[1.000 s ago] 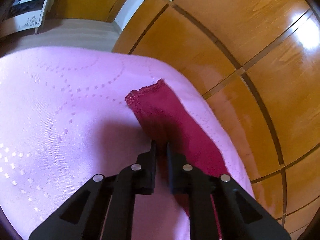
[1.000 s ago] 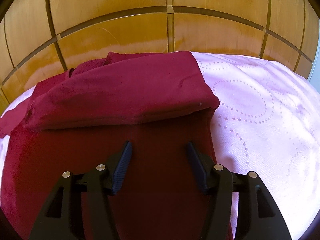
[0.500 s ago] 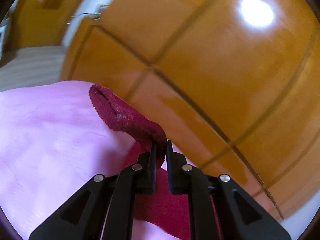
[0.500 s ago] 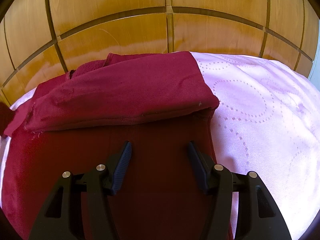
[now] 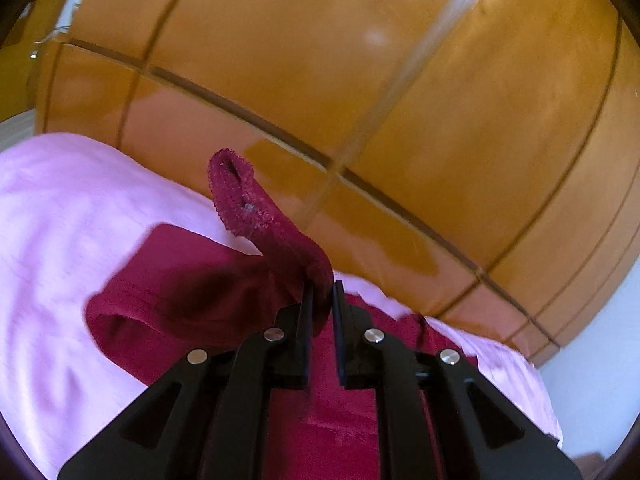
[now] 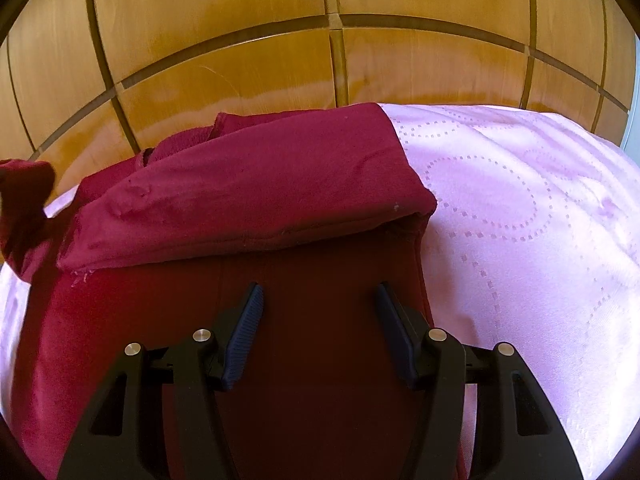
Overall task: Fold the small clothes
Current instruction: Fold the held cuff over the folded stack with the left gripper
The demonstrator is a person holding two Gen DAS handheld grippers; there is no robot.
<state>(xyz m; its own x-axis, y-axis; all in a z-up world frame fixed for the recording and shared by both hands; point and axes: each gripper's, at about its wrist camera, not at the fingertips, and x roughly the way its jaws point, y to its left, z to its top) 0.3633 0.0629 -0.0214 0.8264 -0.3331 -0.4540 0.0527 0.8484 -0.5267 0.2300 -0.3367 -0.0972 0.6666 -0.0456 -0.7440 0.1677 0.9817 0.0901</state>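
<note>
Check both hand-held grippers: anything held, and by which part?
Left hand-held gripper pinches the maroon garment by its sleeve, near the cuff. Right hand-held gripper holds nothing.

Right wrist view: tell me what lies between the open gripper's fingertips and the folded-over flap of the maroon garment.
Only a flat stretch of the maroon garment lies between the right gripper and the folded flap; nothing else shows there in the right wrist view.

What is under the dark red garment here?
The dark red knit garment lies on a pink bedspread with dotted circles, visible around its edges. One sleeve is folded on top of the body. Whatever else lies beneath the cloth is covered.
</note>
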